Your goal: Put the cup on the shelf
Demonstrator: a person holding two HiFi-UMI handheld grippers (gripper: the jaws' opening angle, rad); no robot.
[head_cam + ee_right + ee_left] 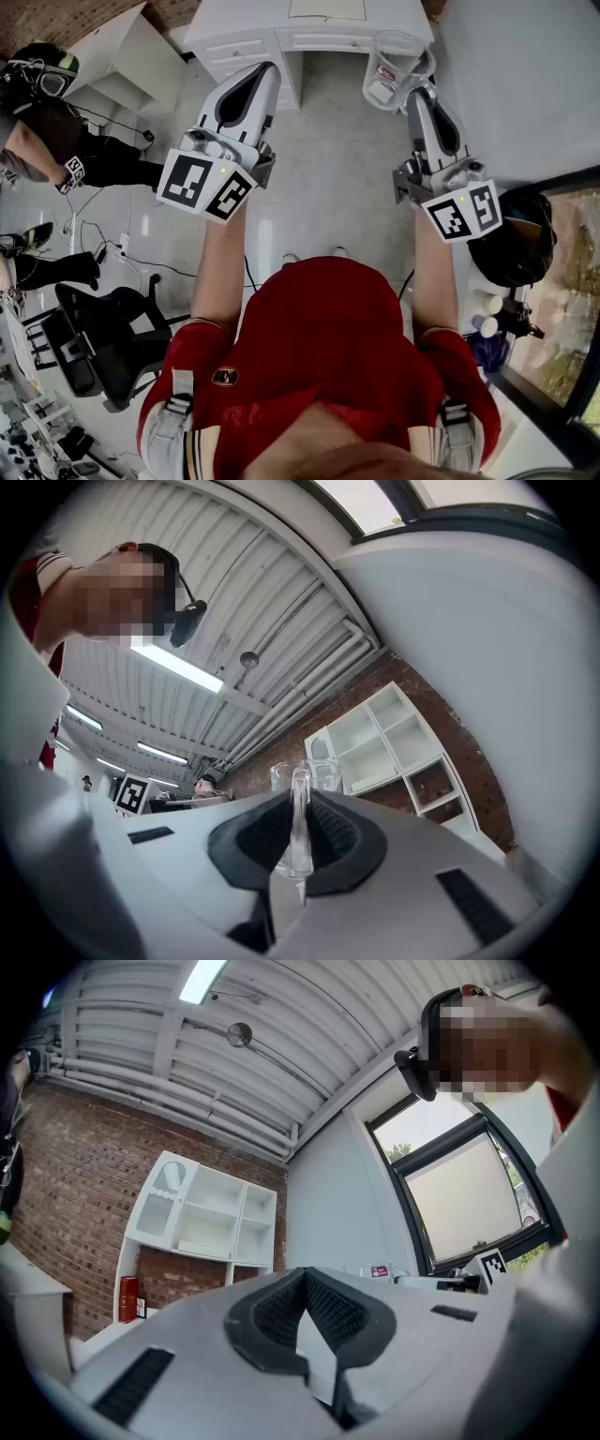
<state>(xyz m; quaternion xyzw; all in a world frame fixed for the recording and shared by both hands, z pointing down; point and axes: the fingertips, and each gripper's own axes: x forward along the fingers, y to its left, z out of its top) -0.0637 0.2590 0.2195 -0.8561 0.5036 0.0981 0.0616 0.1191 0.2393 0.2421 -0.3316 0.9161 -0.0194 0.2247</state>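
Observation:
A clear glass cup (pixel 397 67) hangs in the air by its handle, and my right gripper (pixel 418 92) is shut on that handle. In the right gripper view the handle (pixel 300 822) stands upright between the black pads (pixel 342 841), with the cup's body beyond it. My left gripper (pixel 265 71) is raised beside it, shut and holding nothing; its pads (pixel 333 1312) meet in the left gripper view. A white open shelf unit (pixel 202 1218) hangs on a brick wall ahead, and it also shows in the right gripper view as the shelf unit (pixel 384 738).
A white cabinet with drawers (pixel 309 28) stands below the grippers. A person (pixel 56 141) stands at the left by a black office chair (pixel 103 337) and floor cables. A dark bag (pixel 520 234) lies at the right near a window. A red extinguisher (pixel 128 1299) stands under the shelf.

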